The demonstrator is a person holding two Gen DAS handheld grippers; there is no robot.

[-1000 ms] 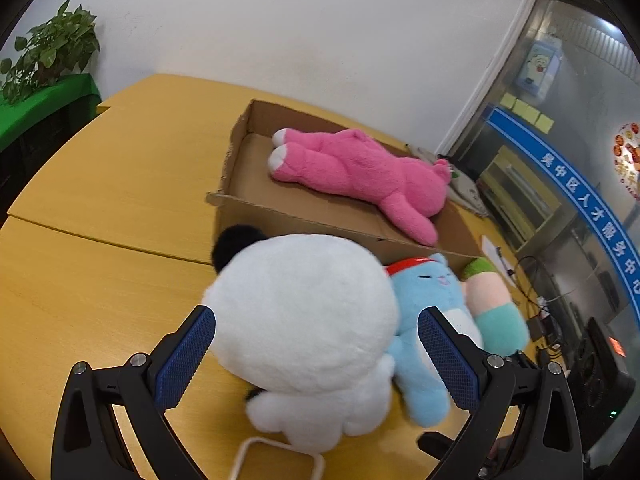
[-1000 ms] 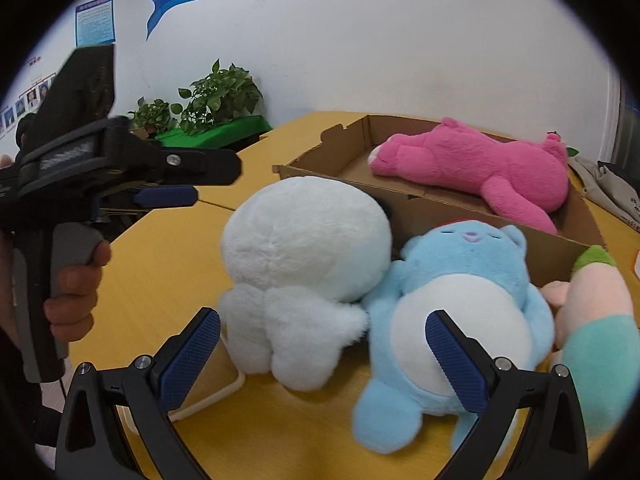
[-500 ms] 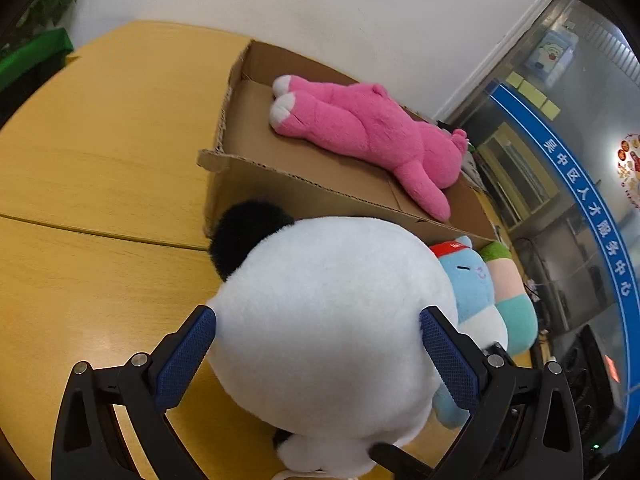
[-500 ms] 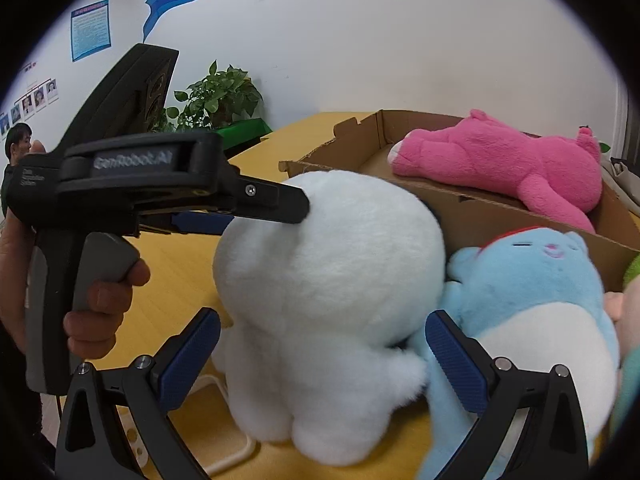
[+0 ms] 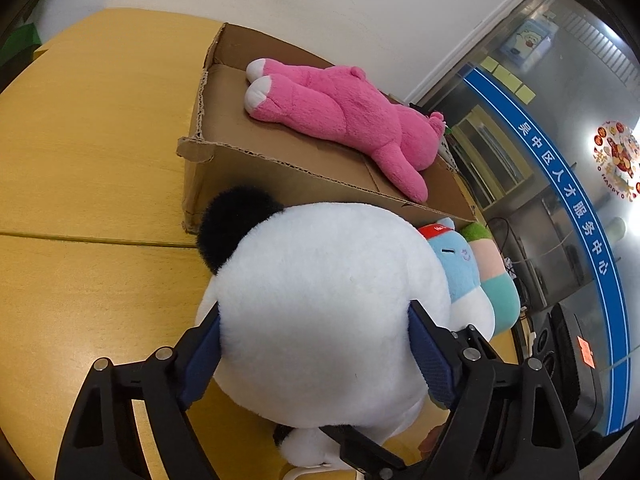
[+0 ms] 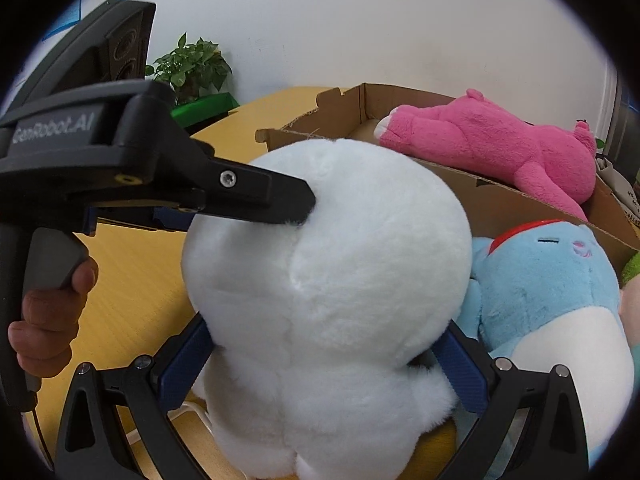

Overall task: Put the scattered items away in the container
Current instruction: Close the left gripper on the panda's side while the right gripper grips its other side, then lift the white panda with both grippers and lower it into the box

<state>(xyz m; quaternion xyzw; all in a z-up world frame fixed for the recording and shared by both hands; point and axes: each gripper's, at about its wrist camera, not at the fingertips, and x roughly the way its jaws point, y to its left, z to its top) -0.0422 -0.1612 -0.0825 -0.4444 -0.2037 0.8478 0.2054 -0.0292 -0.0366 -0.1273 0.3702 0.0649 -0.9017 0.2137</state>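
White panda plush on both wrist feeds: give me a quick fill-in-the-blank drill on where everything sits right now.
1. Both the left gripper and the right gripper have their jaws pressed on the ____ panda plush.
2. The pink plush lies inside the ____ box.
3. The blue plush sits ____ the box, beside the panda.

Missing words: white; cardboard; outside

Colours I see from both wrist cameras

I see a white plush [image 5: 320, 312] with one black ear [image 5: 236, 224], a pink plush [image 5: 352, 116] with white soles in the brown cardboard box [image 5: 248, 184], a sky-blue plush [image 6: 552, 292] with white belly, yellow wood-grain table [image 5: 92, 160], black tongs with blue pads [image 5: 200, 360].
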